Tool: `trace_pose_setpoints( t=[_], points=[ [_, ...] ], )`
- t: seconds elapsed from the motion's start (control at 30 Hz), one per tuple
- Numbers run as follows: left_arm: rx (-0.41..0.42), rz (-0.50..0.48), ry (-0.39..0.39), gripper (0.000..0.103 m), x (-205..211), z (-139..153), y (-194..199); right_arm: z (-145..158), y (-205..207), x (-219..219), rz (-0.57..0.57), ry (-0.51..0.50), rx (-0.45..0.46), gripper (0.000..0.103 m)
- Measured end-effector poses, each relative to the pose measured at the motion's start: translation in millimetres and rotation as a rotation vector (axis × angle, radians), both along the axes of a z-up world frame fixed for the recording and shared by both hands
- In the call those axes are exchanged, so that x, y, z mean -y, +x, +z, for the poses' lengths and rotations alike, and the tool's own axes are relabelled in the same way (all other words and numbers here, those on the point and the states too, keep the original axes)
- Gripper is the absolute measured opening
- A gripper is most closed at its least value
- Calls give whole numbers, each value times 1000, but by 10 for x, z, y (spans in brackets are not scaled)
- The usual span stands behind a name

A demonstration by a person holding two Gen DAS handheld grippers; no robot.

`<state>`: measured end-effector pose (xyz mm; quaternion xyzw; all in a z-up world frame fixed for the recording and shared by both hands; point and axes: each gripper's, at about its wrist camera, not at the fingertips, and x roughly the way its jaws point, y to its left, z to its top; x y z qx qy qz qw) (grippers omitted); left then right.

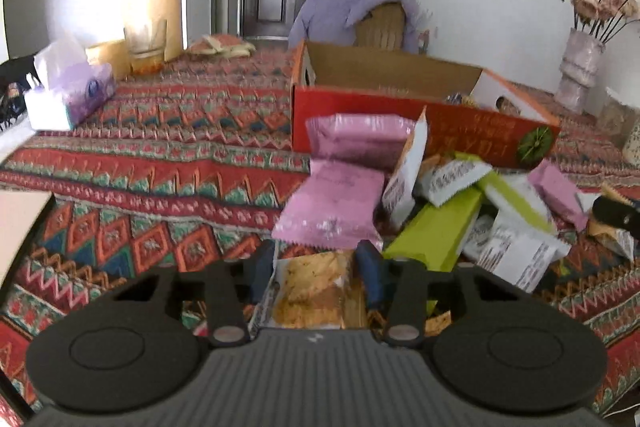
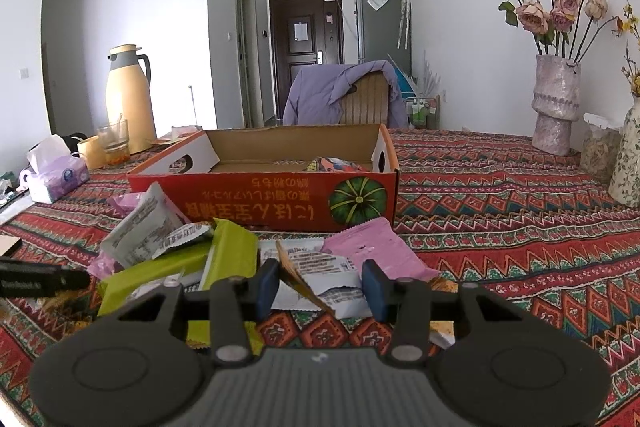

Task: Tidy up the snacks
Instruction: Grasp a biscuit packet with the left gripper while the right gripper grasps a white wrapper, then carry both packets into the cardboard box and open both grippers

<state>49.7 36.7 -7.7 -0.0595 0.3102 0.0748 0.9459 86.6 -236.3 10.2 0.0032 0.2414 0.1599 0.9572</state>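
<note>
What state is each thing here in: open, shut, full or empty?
cardboard box: open on top, nearly empty, one colourful packet inside.
snack packets: piled loose on the tablecloth, outside the box.
left gripper: shut on a cracker packet.
right gripper: packets lie between its fingers, grip unclear.
thermos: upright, lid on.
tissue box: open, a tissue sticking out.
door: closed.

One cardboard box (image 2: 264, 199), two vases (image 2: 554, 105), three pink packets (image 1: 332, 211) (others uncountable).

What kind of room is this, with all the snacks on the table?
Probably a dining or living area in someone's home: a patterned tablecloth, a vase of dried roses, a thermos jug, and a front door behind.
</note>
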Motion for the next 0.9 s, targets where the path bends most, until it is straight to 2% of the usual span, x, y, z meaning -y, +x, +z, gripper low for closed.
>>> trace_pose_setpoints(
  t=[0.33,0.9],
  points=[
    [108,-27,-25,45,-80,278,-160,53,-31,-14,3,1,18,45],
    [200,-51,-34,45,-105,551,-197,145,14,-48,8,11,47,45]
  ],
)
